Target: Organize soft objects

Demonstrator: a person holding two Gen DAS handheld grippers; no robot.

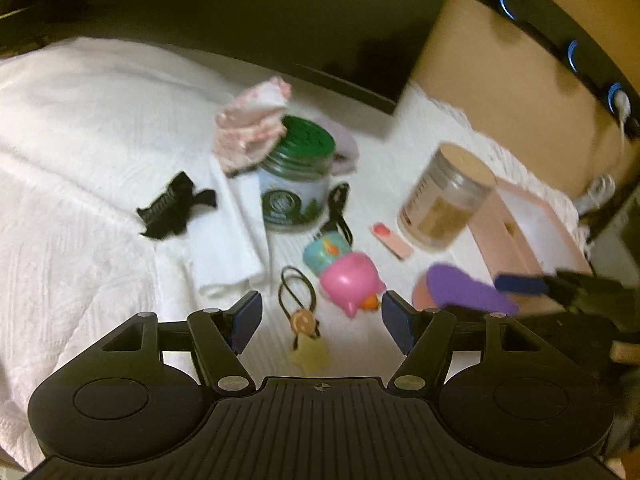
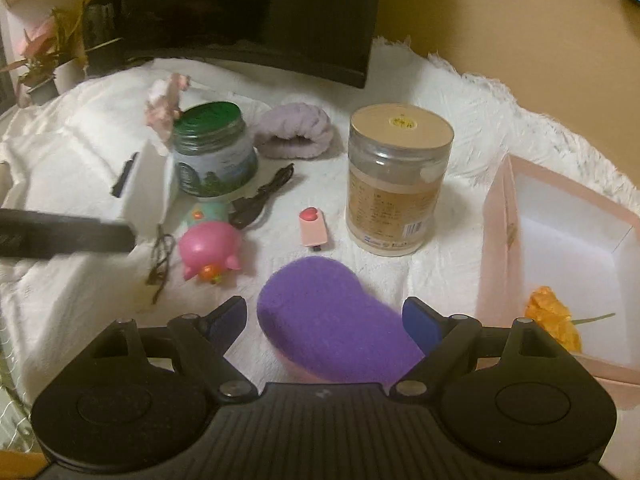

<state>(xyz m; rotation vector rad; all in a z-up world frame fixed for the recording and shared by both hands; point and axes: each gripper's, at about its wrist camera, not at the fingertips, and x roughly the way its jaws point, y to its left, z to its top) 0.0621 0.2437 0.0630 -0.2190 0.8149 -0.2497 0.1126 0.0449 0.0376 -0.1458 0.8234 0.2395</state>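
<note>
A purple soft pad (image 2: 320, 316) lies on the white cloth between the fingers of my right gripper (image 2: 326, 322), whose jaws stand wide and do not press it. It also shows in the left wrist view (image 1: 464, 288). My left gripper (image 1: 322, 316) is open and empty, low over a pink pig toy (image 1: 350, 280) and a hair tie with charm (image 1: 300, 312). A lilac headband (image 2: 296, 134), a pink-white cloth bundle (image 1: 252, 120), a folded white towel (image 1: 232, 232) and a black hair clip (image 1: 172, 208) lie further back. The pink box (image 2: 496, 240) stands open at right.
A green-lidded jar (image 2: 212, 148) and a tall clear jar (image 2: 396, 176) stand mid-table. A small pink stick (image 2: 314, 228) and a black cable (image 2: 260, 196) lie between them. An orange flower (image 2: 554, 316) lies in the box. A dark monitor (image 2: 248, 12) stands behind.
</note>
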